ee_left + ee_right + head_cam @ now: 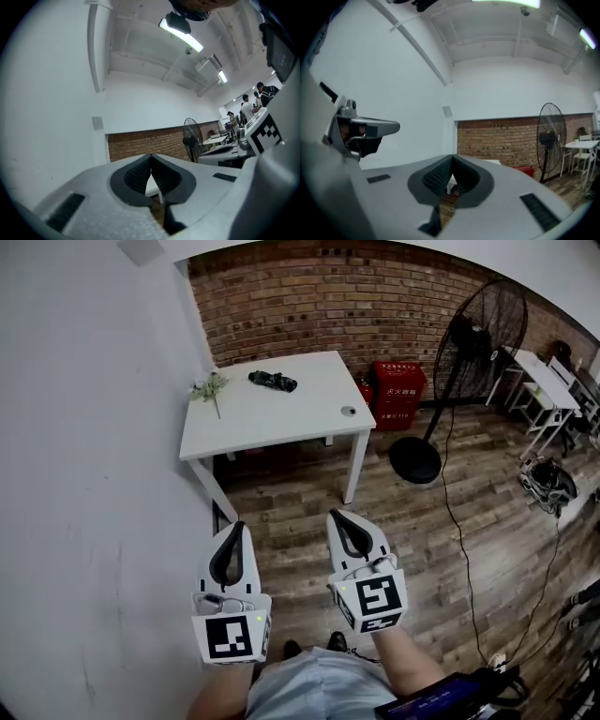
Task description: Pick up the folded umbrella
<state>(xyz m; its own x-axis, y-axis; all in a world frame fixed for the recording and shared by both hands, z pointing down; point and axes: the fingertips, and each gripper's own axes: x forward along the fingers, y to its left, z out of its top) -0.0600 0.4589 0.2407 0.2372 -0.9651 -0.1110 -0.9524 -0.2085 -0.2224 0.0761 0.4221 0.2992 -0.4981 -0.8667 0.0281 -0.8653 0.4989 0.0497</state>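
Black folded umbrella point(273, 381) lies on the white counter point(281, 423) near the brick wall point(375, 306) in head view; your left tongs point(237, 529) and right tongs point(337, 517) sit well short of it. Left gripper view: closed, empty. Right gripper view: closed, empty.

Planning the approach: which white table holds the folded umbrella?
The big white table left of the fan, bearing the black umbrella; the far-right tables show none.

Left tongs point(236, 525) and right tongs point(336, 516) side by side, level, jaws of both together.
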